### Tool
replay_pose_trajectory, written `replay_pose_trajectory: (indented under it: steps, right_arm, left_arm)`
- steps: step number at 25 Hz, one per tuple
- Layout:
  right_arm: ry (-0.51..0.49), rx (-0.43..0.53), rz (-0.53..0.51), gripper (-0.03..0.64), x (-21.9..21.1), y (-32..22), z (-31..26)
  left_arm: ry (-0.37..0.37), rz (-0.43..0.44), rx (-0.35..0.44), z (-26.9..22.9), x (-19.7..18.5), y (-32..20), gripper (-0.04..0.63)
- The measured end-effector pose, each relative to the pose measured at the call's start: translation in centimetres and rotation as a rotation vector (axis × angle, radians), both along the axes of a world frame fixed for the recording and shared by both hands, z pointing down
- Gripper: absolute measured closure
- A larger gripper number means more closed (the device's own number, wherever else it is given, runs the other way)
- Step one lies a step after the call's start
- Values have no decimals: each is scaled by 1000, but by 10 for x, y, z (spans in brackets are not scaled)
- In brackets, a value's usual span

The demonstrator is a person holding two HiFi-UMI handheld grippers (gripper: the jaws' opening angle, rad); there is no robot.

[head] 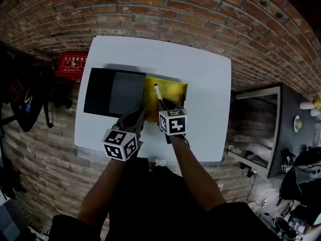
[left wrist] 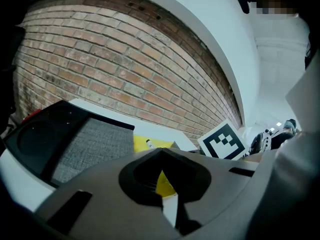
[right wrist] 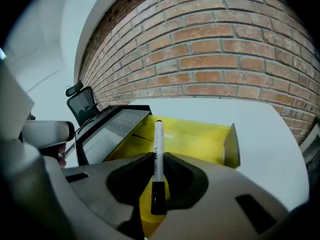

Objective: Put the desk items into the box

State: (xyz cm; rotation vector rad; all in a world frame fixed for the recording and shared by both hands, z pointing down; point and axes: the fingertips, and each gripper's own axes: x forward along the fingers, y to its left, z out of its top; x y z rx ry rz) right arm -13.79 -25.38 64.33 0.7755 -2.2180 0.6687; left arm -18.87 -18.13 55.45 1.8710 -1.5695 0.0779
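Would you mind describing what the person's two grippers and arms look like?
The left gripper and right gripper both have dark grey bodies with a black recess at the jaws. Each carries a white cube printed with black square markers. The forearms look bare, and dark clothing covers the torso.

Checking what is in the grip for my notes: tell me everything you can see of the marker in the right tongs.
The marker is a slim white stick, plastic by its look, with a black cap at the near end, a dark far tip and print on the barrel. The right tongs clamp it near the cap; it points forward above the yellow box, apparently touching nothing else.
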Motion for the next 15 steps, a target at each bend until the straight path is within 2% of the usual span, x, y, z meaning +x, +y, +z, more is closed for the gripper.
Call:
replay_pose_trajectory:
  steps: [15]
  right_arm:
    - [108, -55, -52, 540, -3, 5, 28]
  left_arm:
    - [14, 12, -16, 8, -8, -4, 583]
